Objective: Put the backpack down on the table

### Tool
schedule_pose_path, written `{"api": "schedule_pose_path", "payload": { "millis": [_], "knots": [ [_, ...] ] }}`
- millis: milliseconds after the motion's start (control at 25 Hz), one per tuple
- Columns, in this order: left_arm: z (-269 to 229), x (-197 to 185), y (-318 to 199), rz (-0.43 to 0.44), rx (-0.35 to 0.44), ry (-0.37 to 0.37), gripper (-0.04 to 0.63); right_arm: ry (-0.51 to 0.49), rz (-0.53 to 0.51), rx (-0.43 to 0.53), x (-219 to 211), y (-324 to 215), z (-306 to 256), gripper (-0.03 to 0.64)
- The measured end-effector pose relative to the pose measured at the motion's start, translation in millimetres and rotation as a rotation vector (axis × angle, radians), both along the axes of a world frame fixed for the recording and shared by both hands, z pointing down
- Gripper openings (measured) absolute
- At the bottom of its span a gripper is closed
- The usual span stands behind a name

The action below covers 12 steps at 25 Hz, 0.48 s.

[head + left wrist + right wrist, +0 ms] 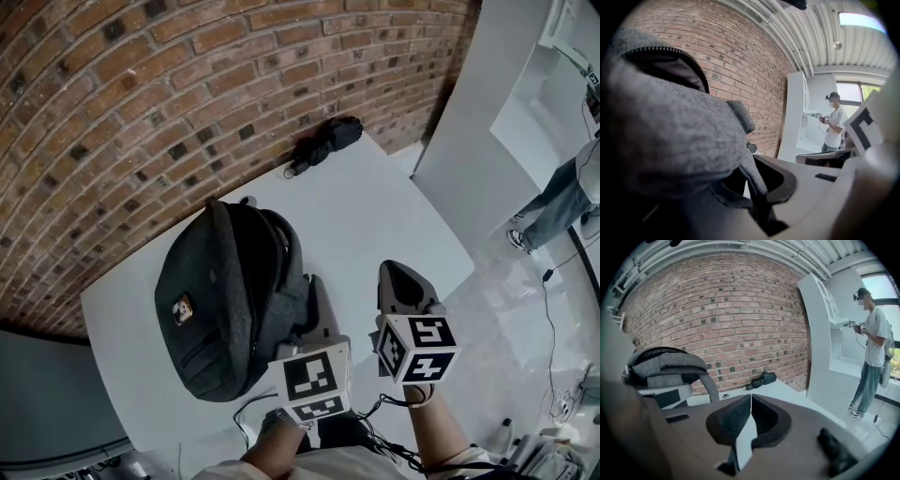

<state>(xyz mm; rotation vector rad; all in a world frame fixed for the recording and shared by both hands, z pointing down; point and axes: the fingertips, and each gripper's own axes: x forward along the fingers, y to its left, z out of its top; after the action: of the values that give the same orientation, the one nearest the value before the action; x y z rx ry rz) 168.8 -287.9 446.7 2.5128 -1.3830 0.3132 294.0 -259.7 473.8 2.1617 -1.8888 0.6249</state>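
The backpack [230,309] is held upright over the table [375,211], its fabric clamped in the left gripper [316,298]. The right gripper [405,281] is closed and empty. The base should be seated flat before release.

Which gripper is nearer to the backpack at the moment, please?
Left. The left gripper is clamped on the backpack by its fabric; the right gripper, shut and empty, hangs apart from it over the table.

Left tool [314,292] clamped — right tool [399,274] closed, empty.
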Motion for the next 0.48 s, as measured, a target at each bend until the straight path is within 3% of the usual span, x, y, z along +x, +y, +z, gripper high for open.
{"api": "schedule_pose_path", "payload": {
  "millis": [240,480],
  "knots": [
    [13,9,11,0.002,-0.029,0.003,0.035,0.005,-0.04,-0.012,0,-2,5,0.031],
    [16,-5,26,0.001,-0.042,0.012,0.034,0.017,-0.057,0.0,-10,10,-1,0.031]
  ]
}}
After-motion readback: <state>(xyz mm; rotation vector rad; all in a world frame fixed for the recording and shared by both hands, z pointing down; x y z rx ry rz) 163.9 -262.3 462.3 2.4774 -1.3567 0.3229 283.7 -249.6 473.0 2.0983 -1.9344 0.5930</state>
